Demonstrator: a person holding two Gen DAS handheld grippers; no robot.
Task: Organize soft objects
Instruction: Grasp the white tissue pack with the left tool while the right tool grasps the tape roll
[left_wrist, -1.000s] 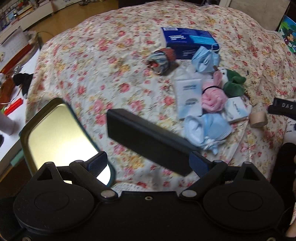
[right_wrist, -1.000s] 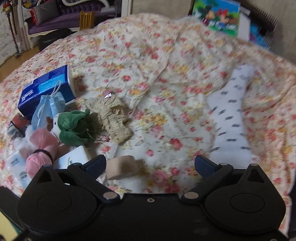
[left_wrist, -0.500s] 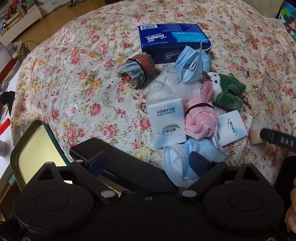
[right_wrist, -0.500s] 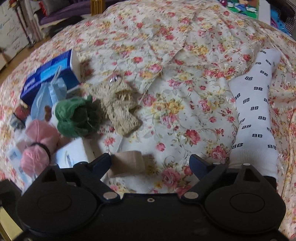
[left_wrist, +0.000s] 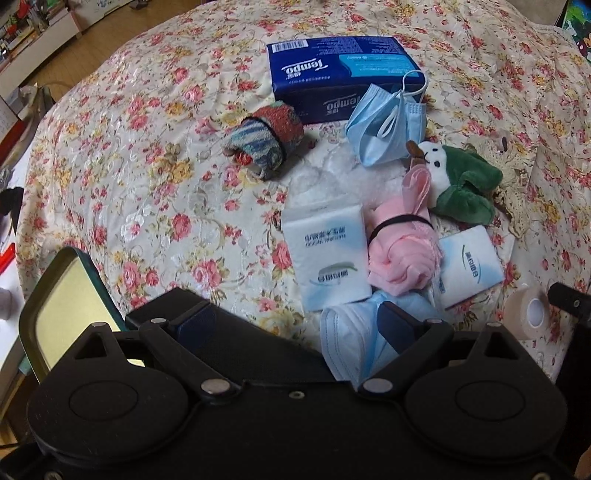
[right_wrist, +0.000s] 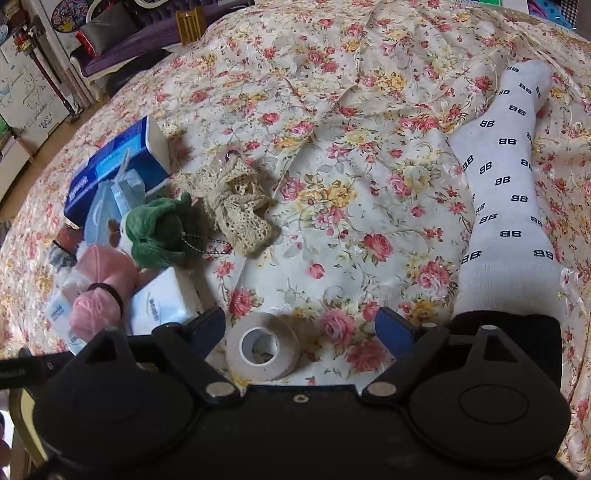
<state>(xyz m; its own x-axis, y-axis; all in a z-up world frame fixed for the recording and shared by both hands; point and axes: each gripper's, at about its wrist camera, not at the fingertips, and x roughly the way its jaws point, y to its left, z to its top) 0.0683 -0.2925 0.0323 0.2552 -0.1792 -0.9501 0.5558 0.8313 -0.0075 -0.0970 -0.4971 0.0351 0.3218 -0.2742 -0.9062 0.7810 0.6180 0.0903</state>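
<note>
1. Left wrist view, the change: a second ago the left gripper (left_wrist: 293, 319) held a long black box (left_wrist: 236, 339) raised over the bedspread, pinched at one end. Now that box lies low, right against the gripper's front beside the green-rimmed tin tray (left_wrist: 44, 314), and the camera has dropped closer to the pile. The fingers stand spread; whether the left pad still touches the box I cannot tell. My judgement is that the box has been set down, freeing this gripper for the soft things.

2. Left wrist view, the task's things: they cluster on the floral bedspread (left_wrist: 129, 166) ahead. A crumpled blue face mask (left_wrist: 354, 339) lies just in front of the right finger. Beyond it sit a white tissue pack (left_wrist: 327, 258), a pink cloth bundle (left_wrist: 400, 258) cinched by a black band, a smaller tissue pack (left_wrist: 471, 267), a green plush toy (left_wrist: 461, 188), a second face mask (left_wrist: 388, 129) leaning on the blue Tempo tissue box (left_wrist: 340, 74), and a rolled striped sock (left_wrist: 264, 144).

3. Right wrist view, the change: the right gripper (right_wrist: 301, 330) has dipped toward the bed, bringing the roll of tape (right_wrist: 262, 345) from its left finger's edge to between the spread, empty fingers. It looks lined up to take the roll next.

4. Right wrist view, the task's things: a lace cloth (right_wrist: 236, 206) lies crumpled beside the plush; a white patterned sock (right_wrist: 506, 206) lies stretched flat, well apart on the right.
</note>
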